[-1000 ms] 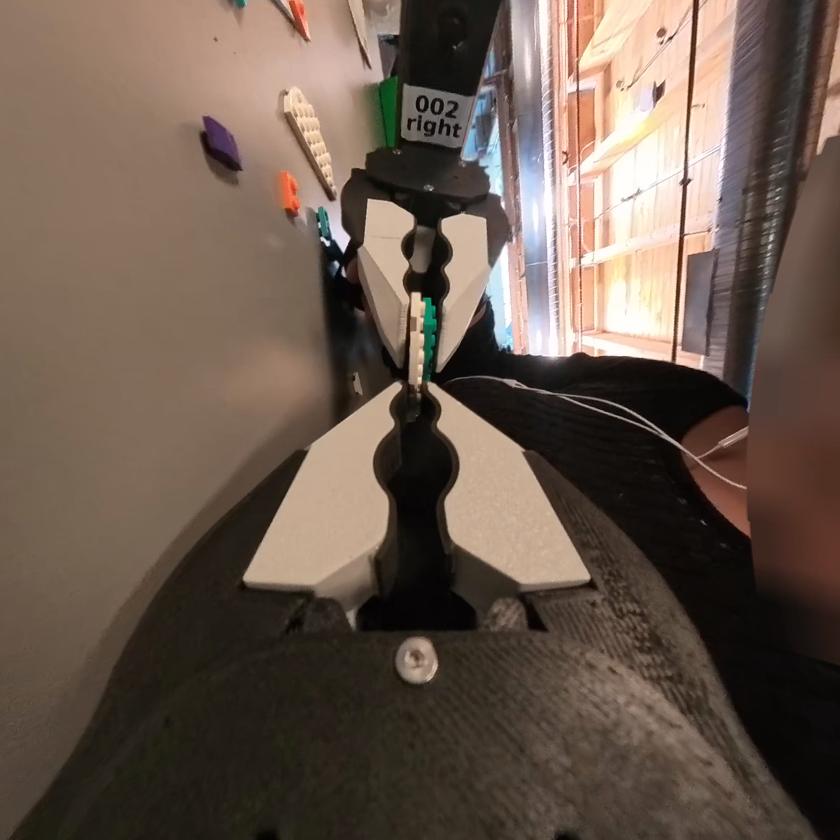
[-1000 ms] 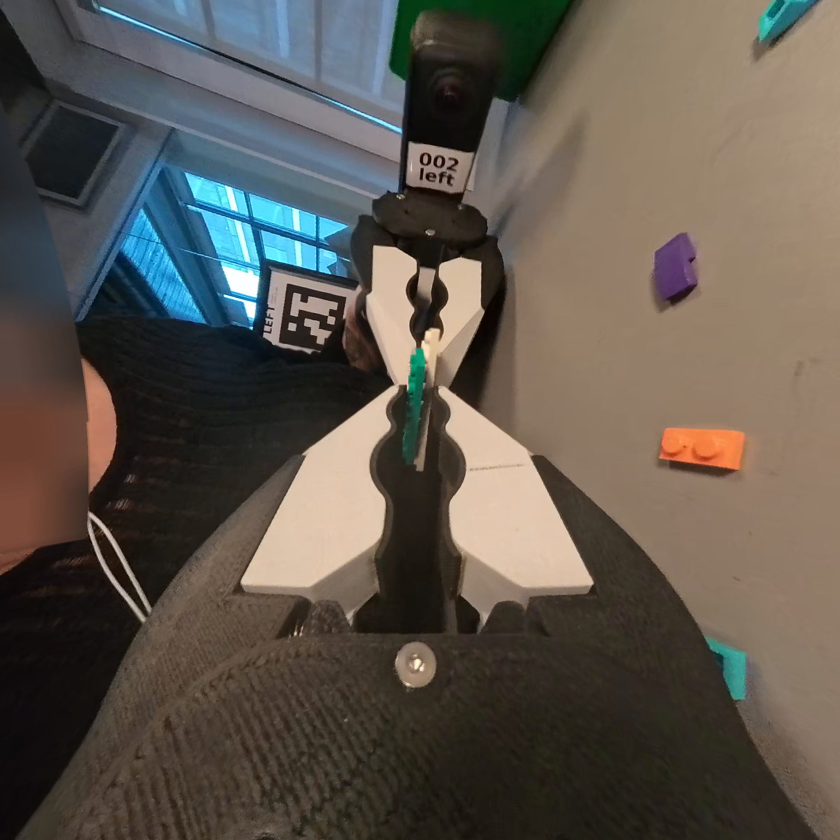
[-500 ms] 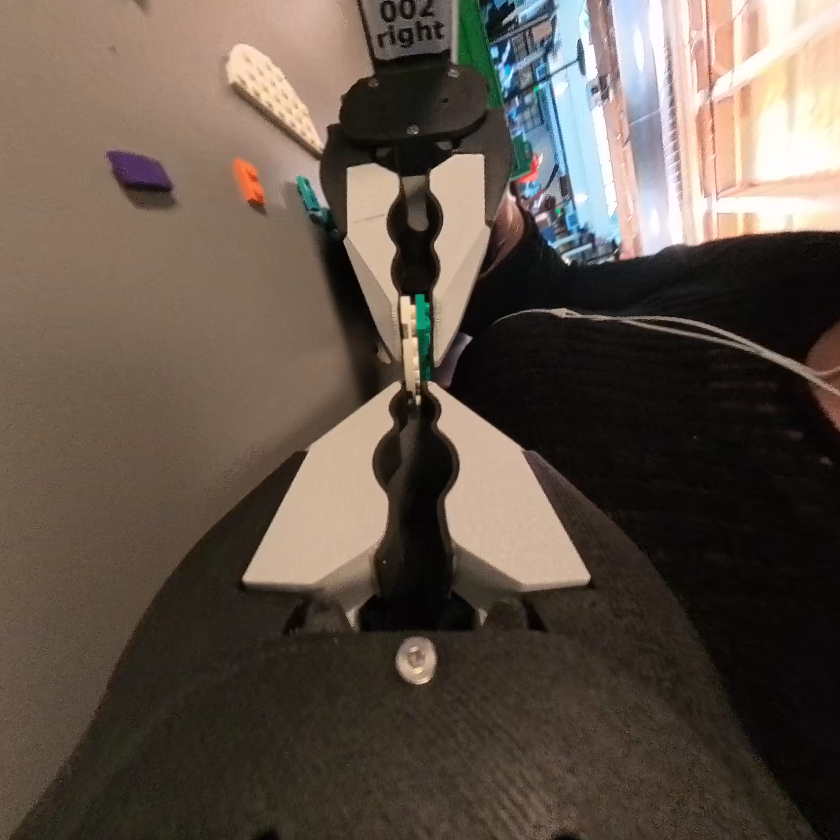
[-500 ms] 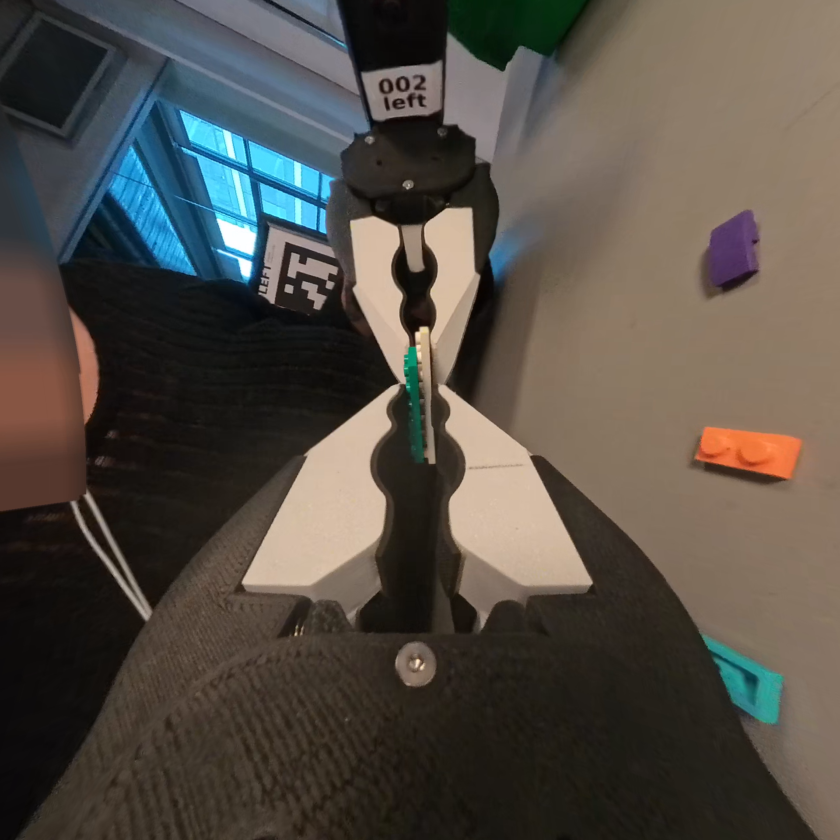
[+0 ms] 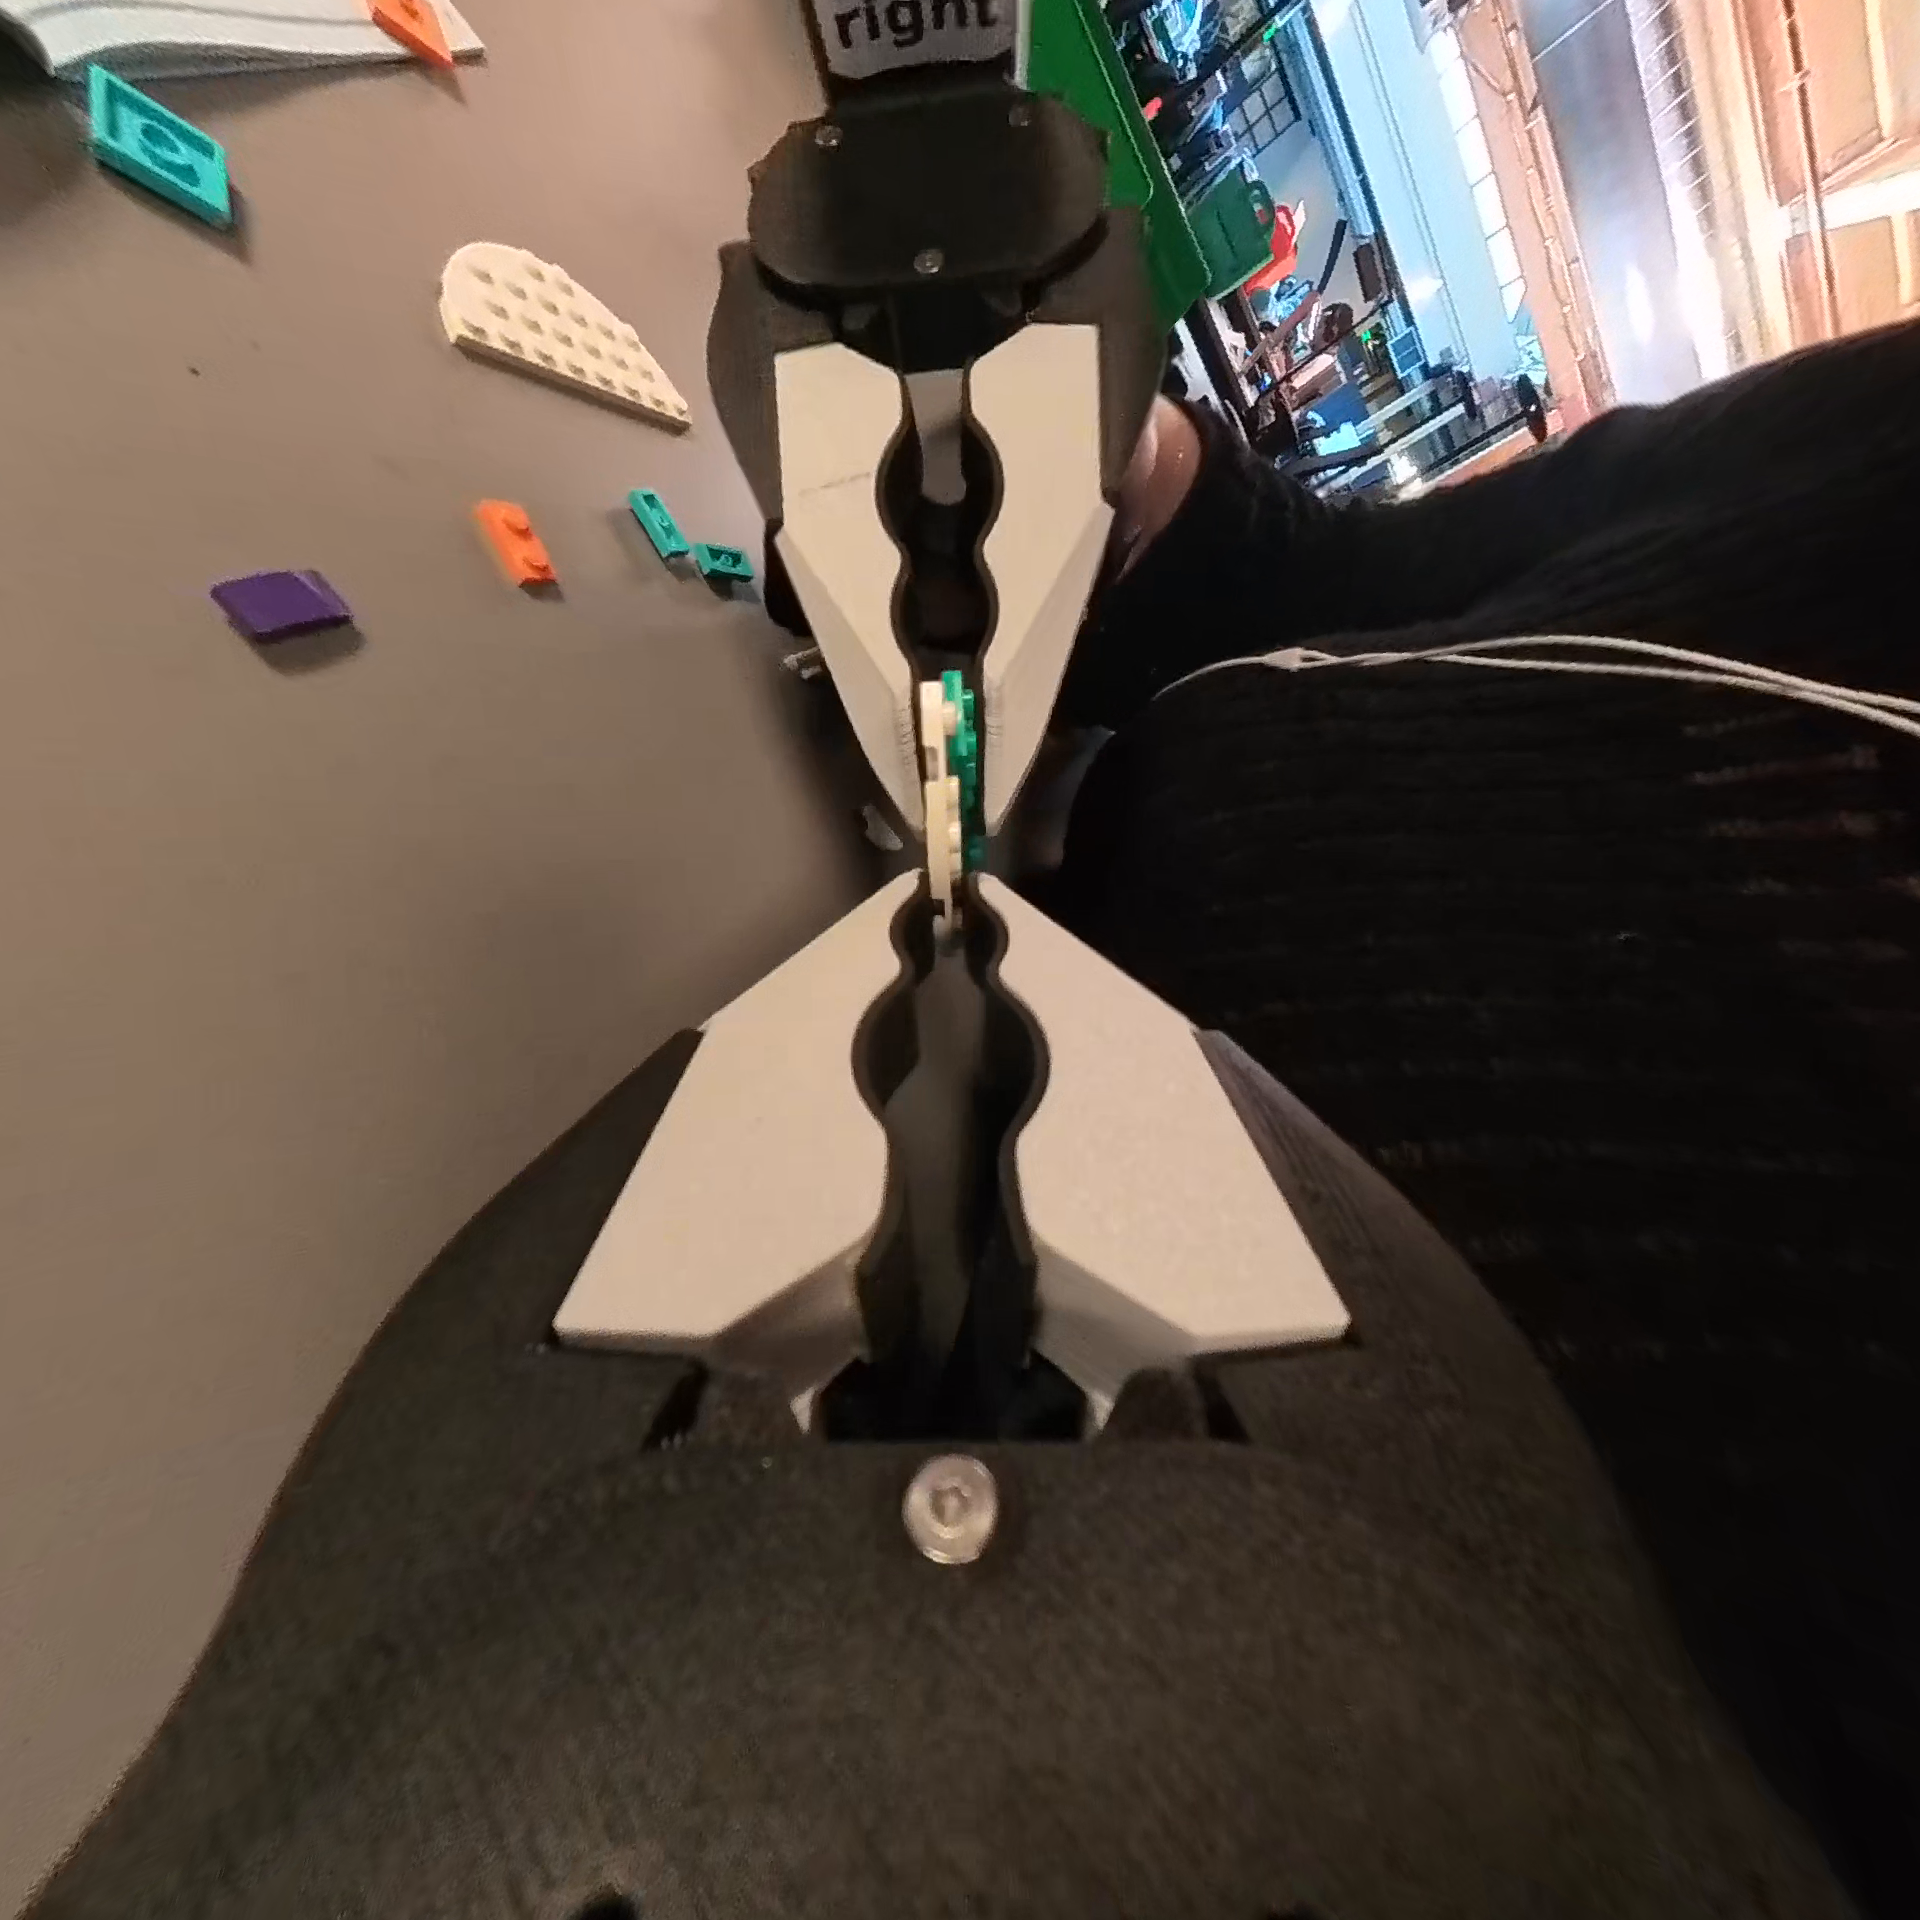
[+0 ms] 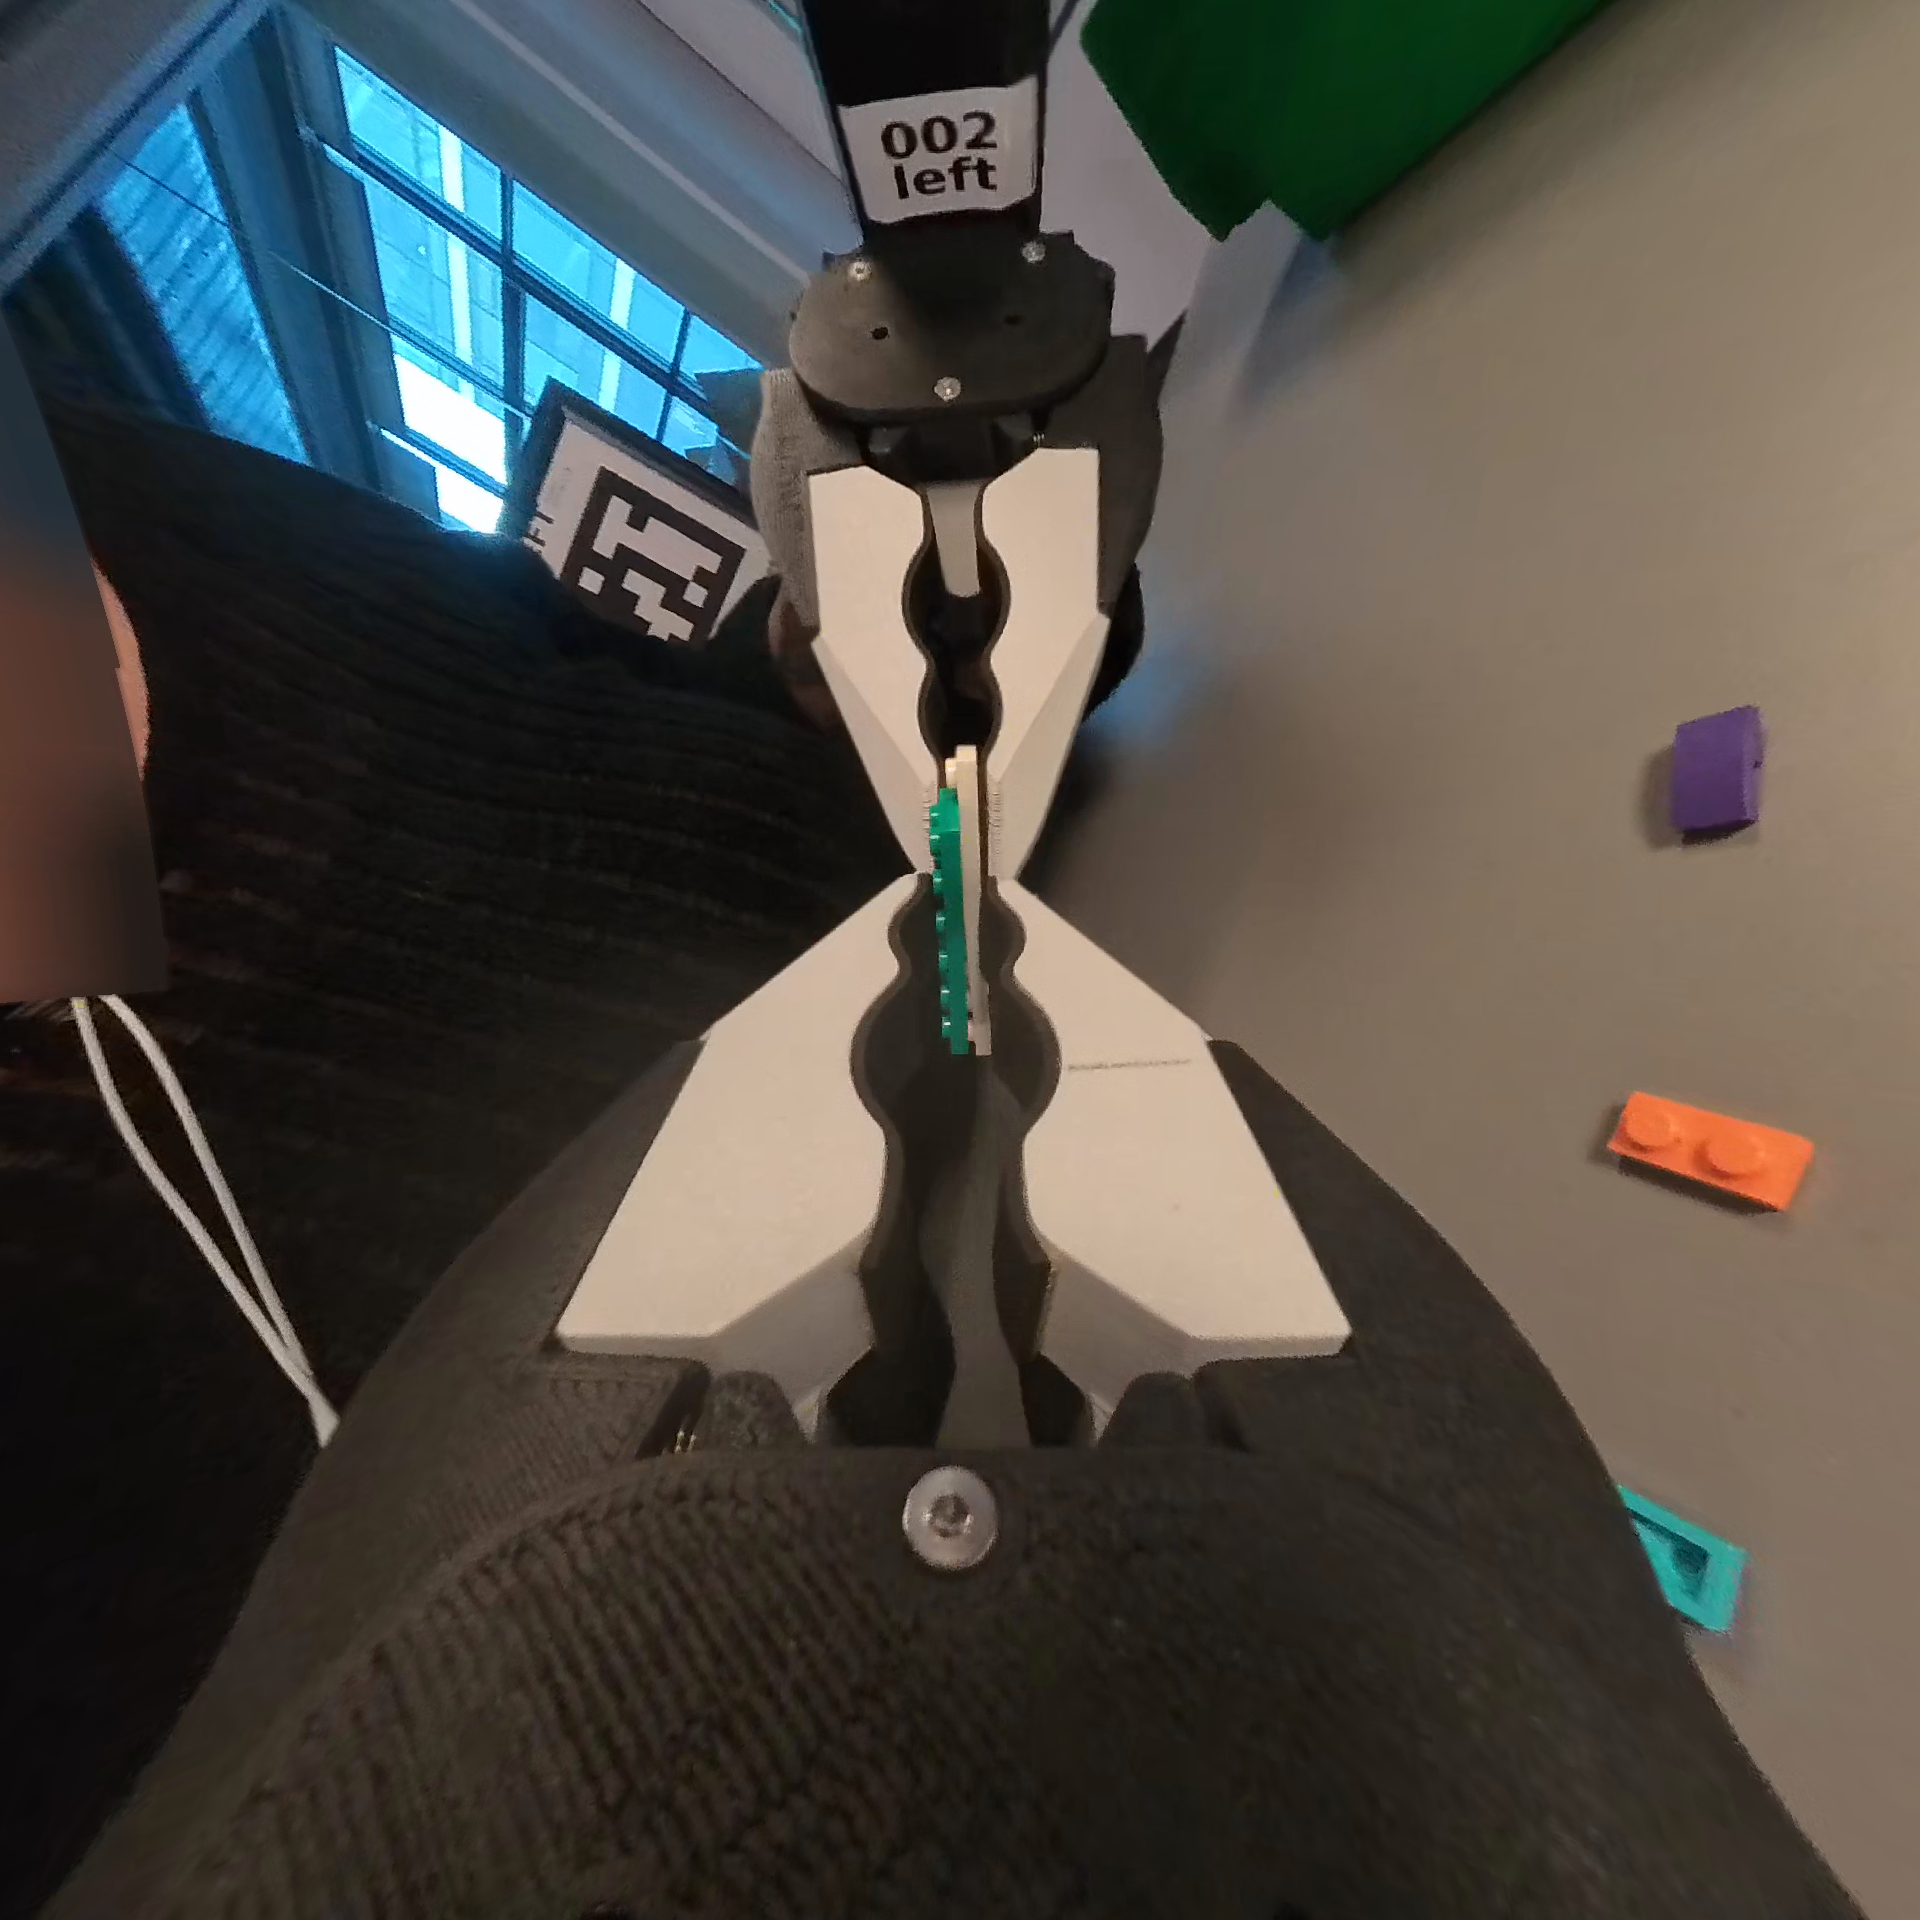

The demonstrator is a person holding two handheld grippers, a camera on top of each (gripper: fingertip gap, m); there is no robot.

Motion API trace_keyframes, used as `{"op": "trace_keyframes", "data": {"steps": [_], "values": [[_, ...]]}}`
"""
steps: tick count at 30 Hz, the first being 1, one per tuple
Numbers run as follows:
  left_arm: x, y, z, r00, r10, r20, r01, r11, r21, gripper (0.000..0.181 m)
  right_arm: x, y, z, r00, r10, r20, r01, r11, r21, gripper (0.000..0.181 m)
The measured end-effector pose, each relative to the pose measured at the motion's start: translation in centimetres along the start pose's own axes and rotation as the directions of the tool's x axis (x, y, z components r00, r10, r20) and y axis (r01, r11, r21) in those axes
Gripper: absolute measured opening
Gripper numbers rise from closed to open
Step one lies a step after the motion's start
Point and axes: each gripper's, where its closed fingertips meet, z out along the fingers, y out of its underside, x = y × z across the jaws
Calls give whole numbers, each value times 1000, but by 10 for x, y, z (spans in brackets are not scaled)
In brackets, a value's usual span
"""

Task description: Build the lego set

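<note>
A white lego plate (image 5: pixel 938 800) and a green lego plate (image 5: pixel 968 769) are stacked face to face and seen edge-on in the air beside the grey table (image 5: pixel 312 883). My left gripper (image 5: pixel 945 883) is shut on the near end of the stack. My right gripper (image 5: pixel 951 836) faces it tip to tip and is shut on the other end. In the right wrist view the green plate (image 6: pixel 948 935) and the white plate (image 6: pixel 975 831) sit between my right gripper (image 6: pixel 958 883) and the left gripper (image 6: pixel 964 836).
Loose pieces lie on the table: a purple tile (image 5: pixel 278 603), an orange plate (image 5: pixel 514 542), small teal pieces (image 5: pixel 658 522), a white wedge plate (image 5: pixel 561 348), a teal plate (image 5: pixel 156 140). A green baseplate (image 5: pixel 1122 135) stands behind. A person's black sleeve (image 5: pixel 1455 935) is close by. Between my right fingertips and the orange plate (image 5: pixel 514 542) there is roughly 10 cm. The right camera catches it too, in the right wrist view (image 6: pixel 1696 1119).
Both grippers have swung together with the stack still held between them. More of the table shows, and the opposite gripper looks closer in each view.
</note>
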Motion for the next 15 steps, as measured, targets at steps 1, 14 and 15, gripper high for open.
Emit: {"op": "trace_keyframes", "data": {"steps": [1, 14, 15], "values": [[-2, -1, 0, 1000, -13, -2, 13, 1000, 7, 4, 1, 0, 0, 1000, -1, -11, 1, 1000, 1, 7], [-9, -19, 1, 979, -152, -137, 176, 967, 184, 4, 6, -8, -16, 990, 140, 15, -140, 986, 93, 18], [-7, -21, 0, 980, -141, -143, 167, 966, 198, 4, 5, -6, -16, 990, 137, 16, -138, 987, 80, 17]]}}
